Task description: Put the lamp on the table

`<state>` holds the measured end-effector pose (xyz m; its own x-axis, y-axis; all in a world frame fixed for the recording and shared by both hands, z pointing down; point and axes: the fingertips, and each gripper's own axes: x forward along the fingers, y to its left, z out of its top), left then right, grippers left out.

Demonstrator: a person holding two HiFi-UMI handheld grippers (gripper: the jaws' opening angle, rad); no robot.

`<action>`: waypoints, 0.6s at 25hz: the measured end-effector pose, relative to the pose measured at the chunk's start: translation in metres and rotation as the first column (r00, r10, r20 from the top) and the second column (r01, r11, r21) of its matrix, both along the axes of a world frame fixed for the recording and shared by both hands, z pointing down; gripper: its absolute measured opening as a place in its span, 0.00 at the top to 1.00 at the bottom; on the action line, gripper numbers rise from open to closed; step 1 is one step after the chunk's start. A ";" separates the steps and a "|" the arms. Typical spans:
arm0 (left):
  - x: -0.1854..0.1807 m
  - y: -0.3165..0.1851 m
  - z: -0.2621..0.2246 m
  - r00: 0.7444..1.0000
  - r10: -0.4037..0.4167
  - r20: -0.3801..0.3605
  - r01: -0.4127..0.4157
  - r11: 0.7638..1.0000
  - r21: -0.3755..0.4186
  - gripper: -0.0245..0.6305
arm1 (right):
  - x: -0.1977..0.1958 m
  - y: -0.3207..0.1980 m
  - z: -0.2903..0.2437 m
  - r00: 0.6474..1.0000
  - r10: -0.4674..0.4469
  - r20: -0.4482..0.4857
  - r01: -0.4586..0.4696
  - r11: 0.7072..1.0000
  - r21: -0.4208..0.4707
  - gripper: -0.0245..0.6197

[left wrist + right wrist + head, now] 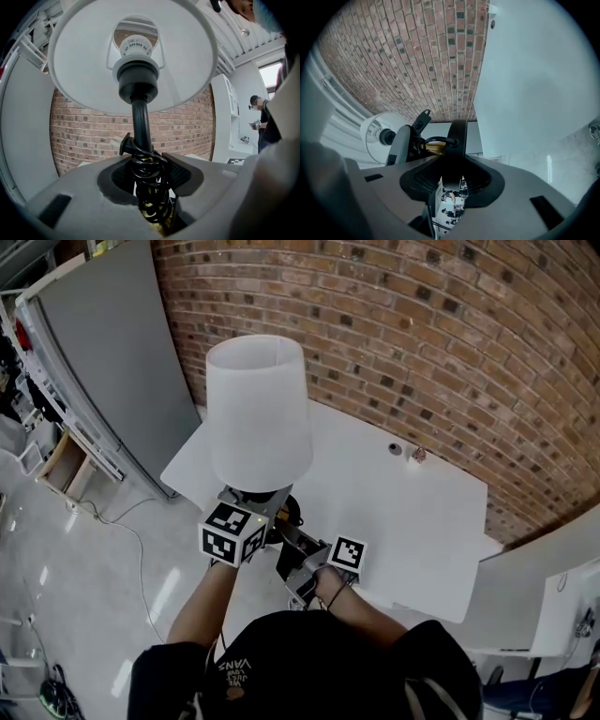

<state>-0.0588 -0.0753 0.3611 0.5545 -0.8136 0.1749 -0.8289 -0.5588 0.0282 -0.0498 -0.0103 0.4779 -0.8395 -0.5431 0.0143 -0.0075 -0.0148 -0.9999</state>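
Observation:
The lamp has a white shade (258, 413) and a black stem (140, 122) with a black cord coiled round it. I hold it upright above the near left edge of the white table (422, 521). My left gripper (246, 512) (150, 176) is shut on the stem just below the shade, whose bulb (136, 47) shows from underneath. My right gripper (292, 545) (452, 176), lying on its side, is shut on the edge of the lamp's black base (457, 138). A printed tag (447, 206) hangs between its jaws.
A brick wall (450, 334) runs behind the table. Two small objects (405, 451) lie near the table's far edge. A tall grey panel (112, 371) leans at the left. Another white surface (553, 587) stands at the right. A person (262, 117) stands off to the side.

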 end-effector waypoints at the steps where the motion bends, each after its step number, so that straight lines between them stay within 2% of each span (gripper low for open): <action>1: 0.002 -0.010 0.000 1.000 -0.002 0.003 0.002 1.000 0.002 0.71 | 0.002 -0.010 -0.001 1.000 -0.001 0.003 0.001 1.000 -0.001 0.77; 9: 0.016 -0.065 0.009 0.999 -0.031 0.022 0.031 1.000 -0.001 0.71 | 0.018 -0.064 0.008 1.000 -0.005 0.004 0.006 1.000 -0.016 0.77; 15: 0.019 -0.095 0.023 1.000 -0.019 0.020 0.020 1.000 -0.023 0.71 | 0.021 -0.092 0.021 1.000 0.021 0.002 -0.020 0.999 -0.035 0.77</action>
